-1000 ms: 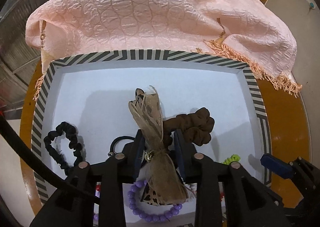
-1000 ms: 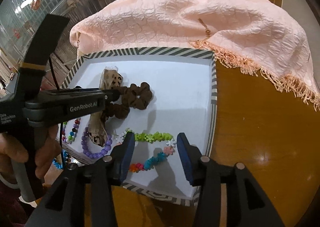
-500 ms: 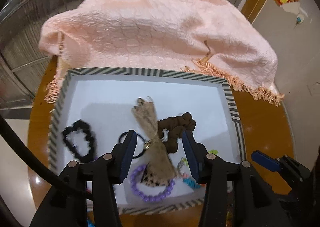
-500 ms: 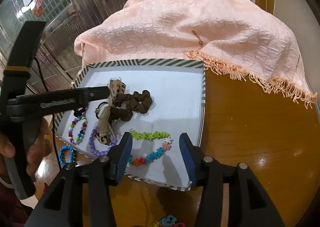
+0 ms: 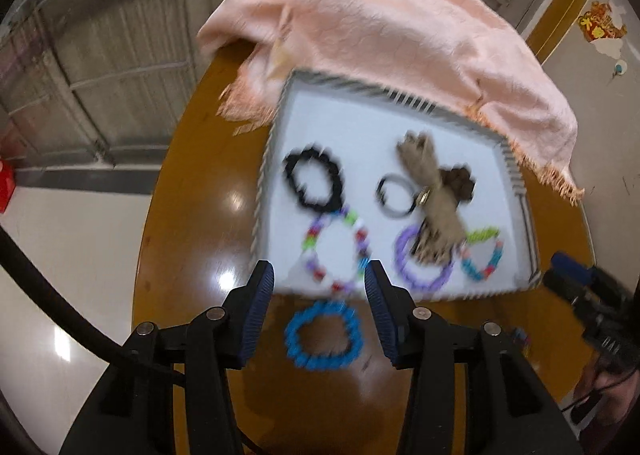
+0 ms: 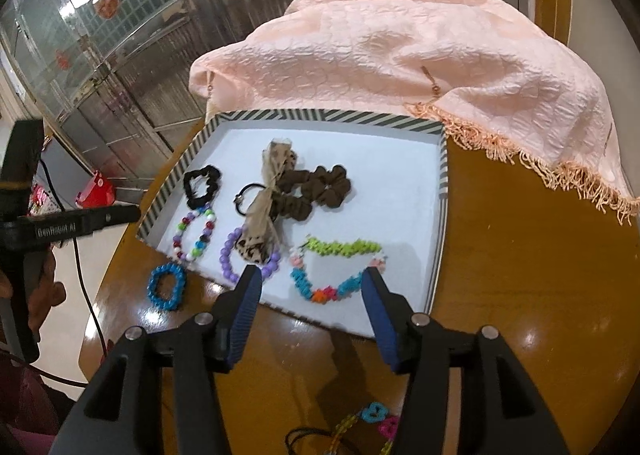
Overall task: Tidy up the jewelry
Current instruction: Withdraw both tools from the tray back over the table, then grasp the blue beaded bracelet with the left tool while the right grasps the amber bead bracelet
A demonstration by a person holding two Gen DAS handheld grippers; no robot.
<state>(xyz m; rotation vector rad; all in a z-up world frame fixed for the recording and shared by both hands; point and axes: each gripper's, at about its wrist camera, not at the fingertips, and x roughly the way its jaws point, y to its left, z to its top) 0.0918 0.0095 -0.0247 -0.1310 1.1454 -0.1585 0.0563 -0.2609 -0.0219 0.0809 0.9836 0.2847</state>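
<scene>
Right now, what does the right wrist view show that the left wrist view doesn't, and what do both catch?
Only the right wrist view: loose trinkets on the table near its own claw, a blue heart charm and a pink piece, plus the person's hand on the left tool. That claw is opening, nothing between its pads.

Only the left wrist view: the open left claw hanging above the blue bracelet.

Both: the striped tray, the leopard bow, the brown scrunchie, the blue bracelet outside the tray, and the pink cloth.

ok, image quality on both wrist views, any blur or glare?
Left wrist: motion blur smears the tray and blue bracelet; its tongs stay sharp; glare spots on the table. Right wrist: sharp, with mild glare on the wood and fisheye bending at the edges.
</scene>
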